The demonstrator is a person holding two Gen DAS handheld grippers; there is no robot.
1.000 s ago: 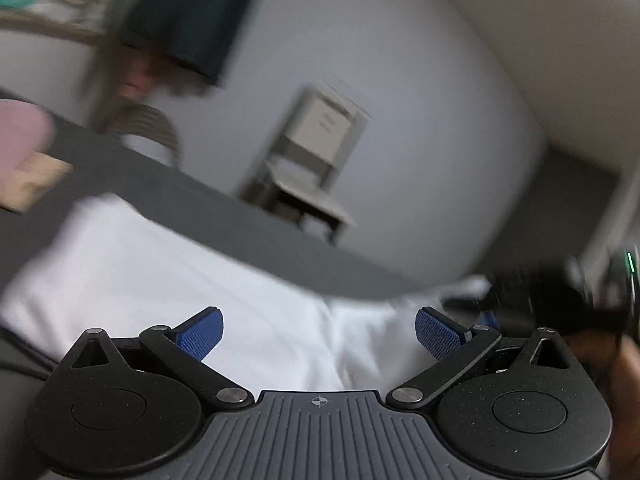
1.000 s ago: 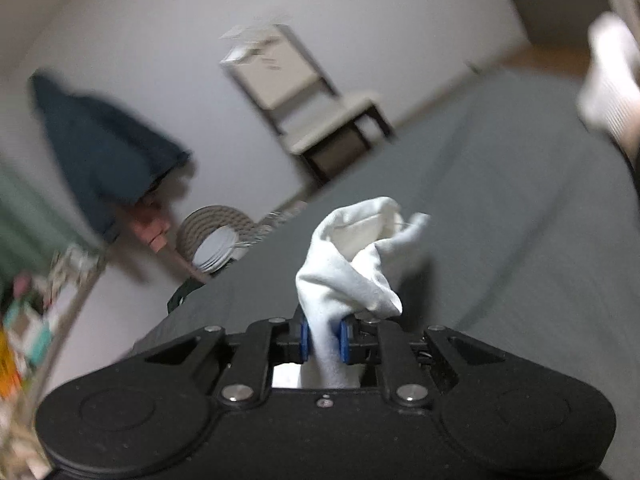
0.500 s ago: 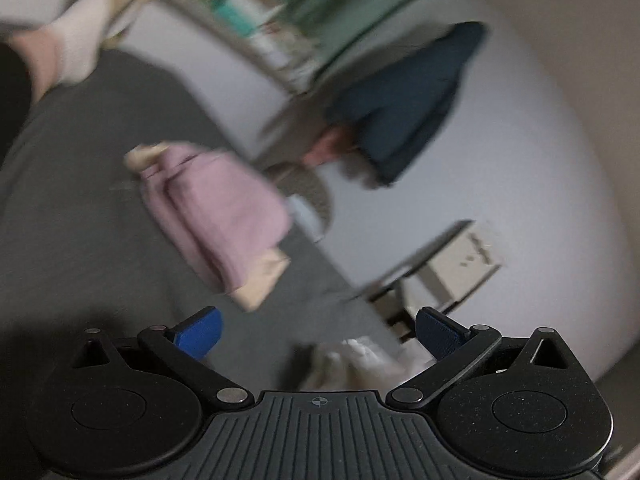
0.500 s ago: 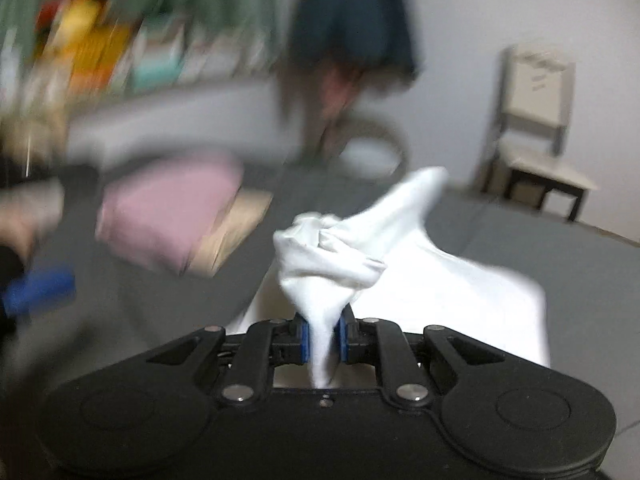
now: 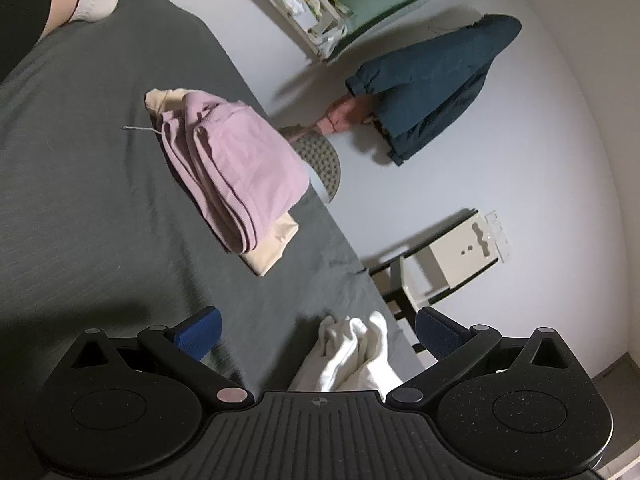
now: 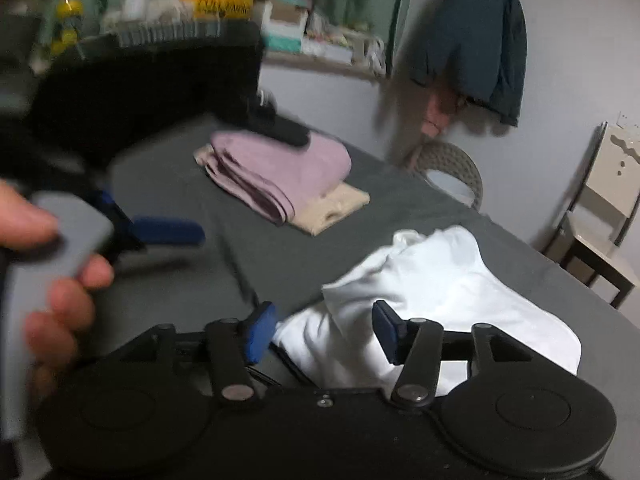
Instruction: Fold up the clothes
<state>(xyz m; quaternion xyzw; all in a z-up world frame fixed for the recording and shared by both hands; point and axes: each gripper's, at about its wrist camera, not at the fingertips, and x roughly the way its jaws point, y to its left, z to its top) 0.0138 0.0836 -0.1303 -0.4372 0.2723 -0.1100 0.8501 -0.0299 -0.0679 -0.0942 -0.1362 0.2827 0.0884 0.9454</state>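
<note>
Dark blue jacket [image 5: 436, 80] on the wall — cream chair [image 5: 452, 256] beside — cluttered shelf [image 6: 320, 50].

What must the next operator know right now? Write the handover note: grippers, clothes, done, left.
Left gripper: open, empty, above the dark grey bed sheet.
Right gripper: open, straddling the crumpled white cotton garment without pinching it.
Done: folded pink fleece garment stacked on a folded cream garment.
Left: the white garment lies loose and bunched on the sheet; spread, fold, then probably stack it.
</note>
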